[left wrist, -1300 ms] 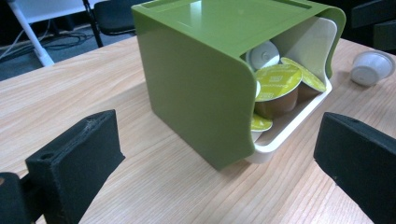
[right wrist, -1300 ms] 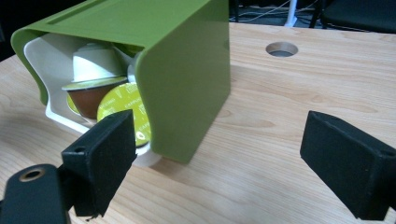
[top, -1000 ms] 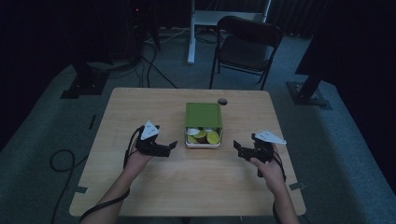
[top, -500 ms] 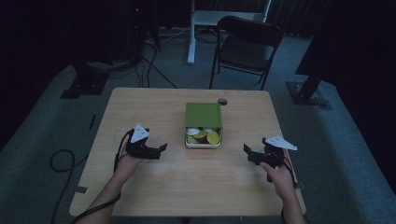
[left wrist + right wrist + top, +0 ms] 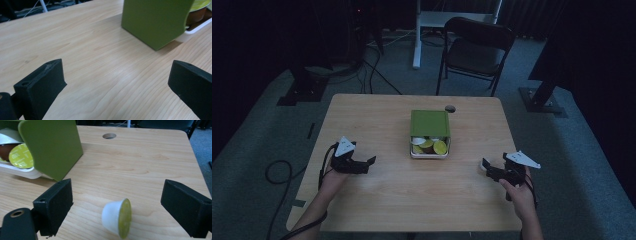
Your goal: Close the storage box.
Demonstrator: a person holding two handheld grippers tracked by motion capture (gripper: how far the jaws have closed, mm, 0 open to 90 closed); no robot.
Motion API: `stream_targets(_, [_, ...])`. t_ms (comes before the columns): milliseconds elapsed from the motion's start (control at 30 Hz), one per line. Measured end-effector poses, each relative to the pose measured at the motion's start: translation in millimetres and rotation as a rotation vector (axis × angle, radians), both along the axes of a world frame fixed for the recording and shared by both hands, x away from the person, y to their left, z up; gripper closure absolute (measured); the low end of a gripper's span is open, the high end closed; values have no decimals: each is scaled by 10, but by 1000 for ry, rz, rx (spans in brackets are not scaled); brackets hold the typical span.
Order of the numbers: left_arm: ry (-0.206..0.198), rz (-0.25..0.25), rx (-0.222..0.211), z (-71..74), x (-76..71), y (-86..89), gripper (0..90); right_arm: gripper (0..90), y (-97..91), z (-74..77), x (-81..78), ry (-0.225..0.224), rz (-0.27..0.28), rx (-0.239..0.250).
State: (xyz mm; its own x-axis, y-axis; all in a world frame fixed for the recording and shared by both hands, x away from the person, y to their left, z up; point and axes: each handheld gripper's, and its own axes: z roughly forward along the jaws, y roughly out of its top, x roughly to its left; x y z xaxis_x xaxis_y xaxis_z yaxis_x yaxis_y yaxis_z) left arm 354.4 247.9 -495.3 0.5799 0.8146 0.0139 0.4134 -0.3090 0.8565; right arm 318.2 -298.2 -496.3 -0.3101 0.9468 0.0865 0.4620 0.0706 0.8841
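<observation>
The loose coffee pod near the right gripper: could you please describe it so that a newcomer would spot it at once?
On the wooden table, look right of the green box to the right gripper. Between its open jaws lies a coffee pod, white-bodied with a yellow-green lid, tipped on its side. Unlike the other pods, it lies alone on bare wood, outside the white tray.

box [image 5: 429, 122]: green | capsule [image 5: 117, 220]: white, yellow-green lid | table [image 5: 377, 115]: light woodgrain
</observation>
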Motion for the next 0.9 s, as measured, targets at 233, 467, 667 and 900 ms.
stream_targets(233, [14,44,-9,-76,-49,188,7,103,-90,-51,-59,16,-28,-5])
stream_targets(467, [33,96,-9,-168,-160,422,7,103,-171,-147,-130,46,-53,-19])
stream_targets(667, [63,133,-10,-261,-287,583,8,102,-238,-221,-179,69,-71,-32])
stream_targets(900, [95,167,28,-314,-450,657,7,103,-291,-279,-244,91,-84,-38])
